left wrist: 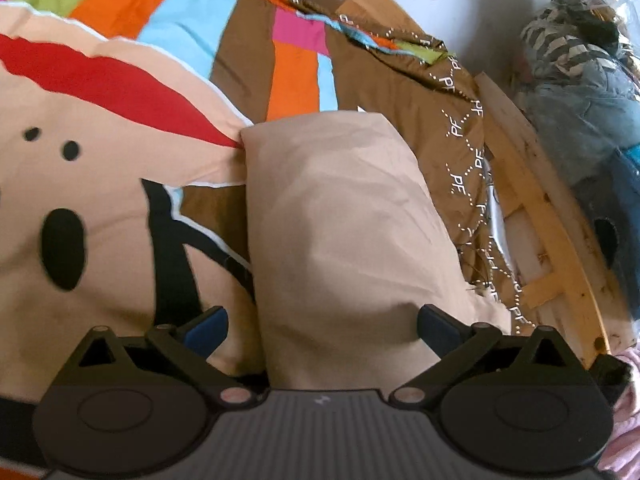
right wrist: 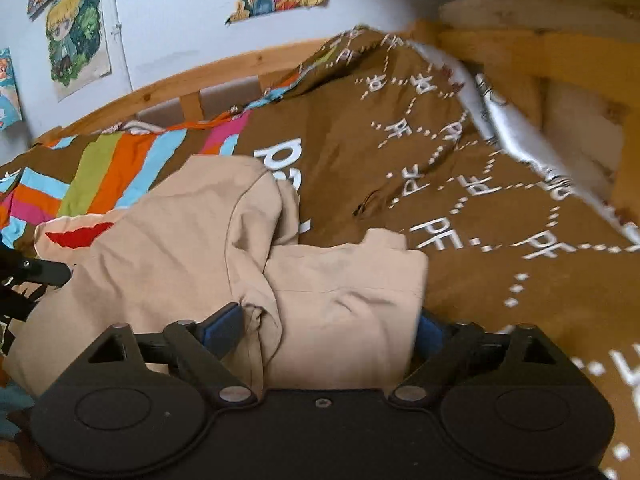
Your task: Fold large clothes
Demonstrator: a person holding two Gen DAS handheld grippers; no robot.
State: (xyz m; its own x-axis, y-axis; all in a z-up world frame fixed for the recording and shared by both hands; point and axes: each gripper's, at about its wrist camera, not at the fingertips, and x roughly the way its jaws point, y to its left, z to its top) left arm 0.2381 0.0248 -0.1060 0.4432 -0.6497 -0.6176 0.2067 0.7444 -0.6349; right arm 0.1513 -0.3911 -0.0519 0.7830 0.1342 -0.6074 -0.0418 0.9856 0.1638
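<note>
Underneath, spread over a brown bedcover [right wrist: 360, 168] with bright stripes and "PF" lettering, inside a wooden bed frame [left wrist: 556, 224]: a beige garment [left wrist: 344, 216], partly folded, red and black print showing. Left gripper [left wrist: 322, 330] wide open, straddling its folded panel; right gripper [right wrist: 330, 330] likewise open around bunched cloth. Beyond: cartoon posters [right wrist: 76, 36], bagged clothes [left wrist: 584, 92].

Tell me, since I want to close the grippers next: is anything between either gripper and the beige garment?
Nothing visible. The left gripper is open with the folded beige garment lying directly between its fingers. The right gripper is also open, with bunched beige cloth filling the gap. Only the brown bedcover lies beyond.
</note>
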